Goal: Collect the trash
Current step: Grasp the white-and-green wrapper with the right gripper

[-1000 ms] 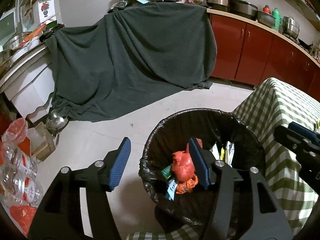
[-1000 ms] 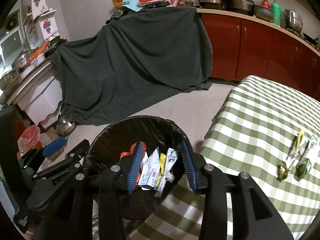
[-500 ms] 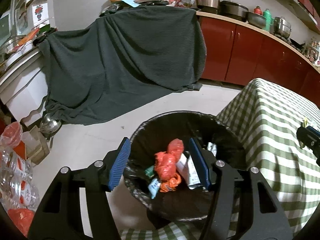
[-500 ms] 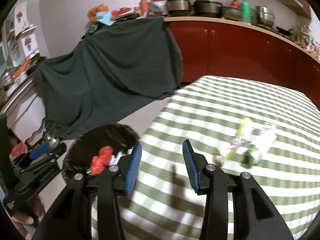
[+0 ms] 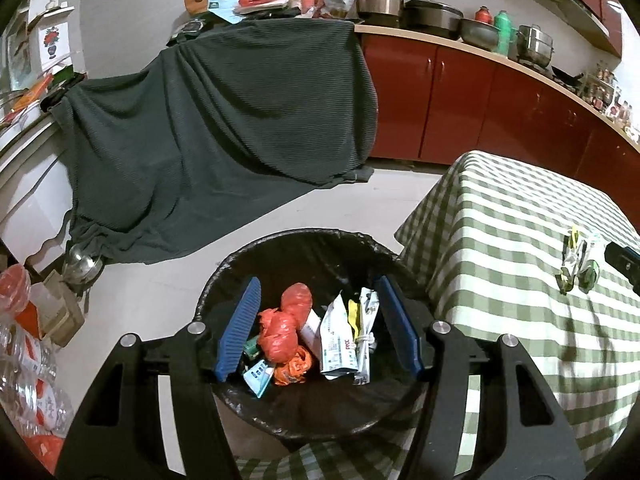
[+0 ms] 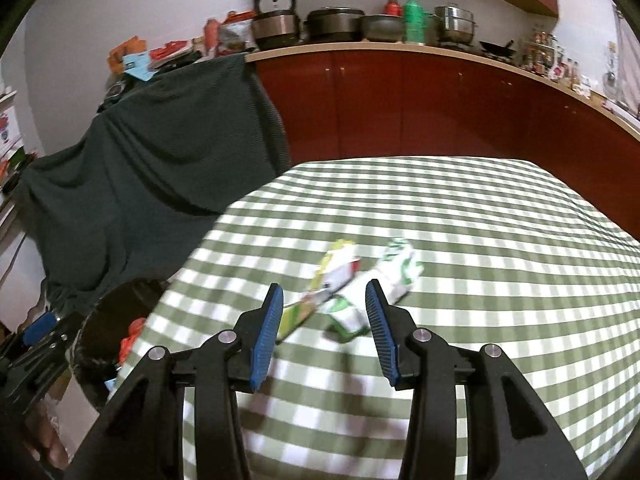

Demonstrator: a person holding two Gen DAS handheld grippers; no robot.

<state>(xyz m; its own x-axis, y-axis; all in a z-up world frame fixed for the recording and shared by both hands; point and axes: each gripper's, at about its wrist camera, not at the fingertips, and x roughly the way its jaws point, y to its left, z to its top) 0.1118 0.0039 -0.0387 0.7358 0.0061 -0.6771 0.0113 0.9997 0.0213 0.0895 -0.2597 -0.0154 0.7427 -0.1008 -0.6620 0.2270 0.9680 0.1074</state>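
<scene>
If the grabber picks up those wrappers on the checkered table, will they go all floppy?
Probably floppy: the wrappers look like thin, crinkled, flattened packets. They seem empty, so likely very light and apt to slide on the tablecloth if nudged. Glossy film may slip between the right gripper's fingers.

We see a glossy black plastic liner (image 5: 224,276), a matt checked cloth (image 6: 480,240) ahead, and ribbed blue pads (image 5: 240,328).

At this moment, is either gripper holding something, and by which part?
Nothing is held. The left gripper hangs open over the black-lined trash bin; the right gripper is open above the crumpled green-and-white wrappers on the checked tablecloth.
</scene>
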